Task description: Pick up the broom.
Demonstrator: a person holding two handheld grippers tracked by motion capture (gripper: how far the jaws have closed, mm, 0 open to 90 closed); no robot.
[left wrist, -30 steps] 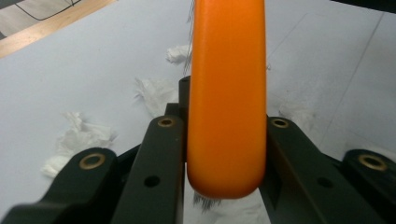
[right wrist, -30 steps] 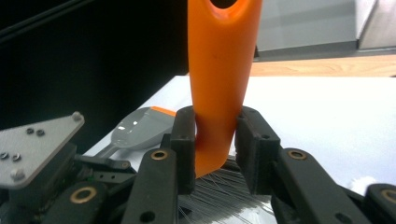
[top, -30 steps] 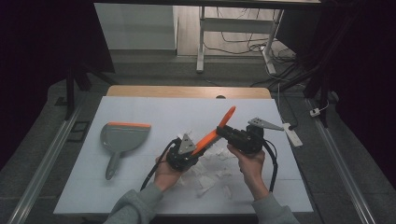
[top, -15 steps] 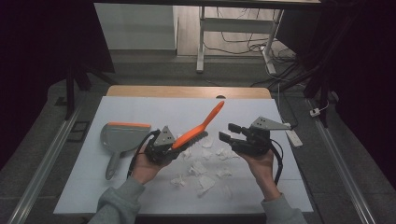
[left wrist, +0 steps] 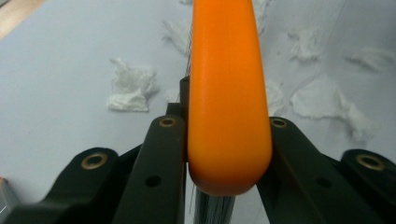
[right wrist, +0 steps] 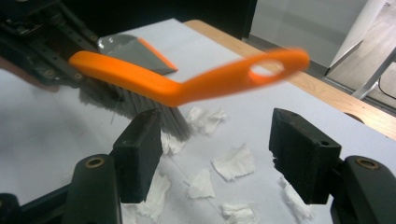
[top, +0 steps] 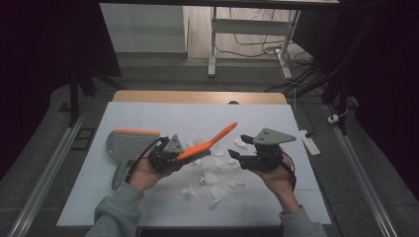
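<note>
Above paper scraps [top: 212, 177] | left tool [top: 170, 159] clamps brush [top: 207, 144] | right tool [top: 242, 148] spread wide

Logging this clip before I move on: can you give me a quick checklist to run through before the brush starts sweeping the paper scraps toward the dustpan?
1. Brush held firmly: ok, the left gripper is shut on its bristle end, jaws on both sides in the left gripper view.
2. Right gripper free: ok, jaws open and holding nothing.
3. Bristles on the table: not ok, the brush is lifted and tilted, handle pointing up.
4. Paper scraps within the sweep path: ok, scattered between the two grippers.
5. Dustpan ready: cannot tell; it lies left of the scraps, and nothing steadies it.
</note>
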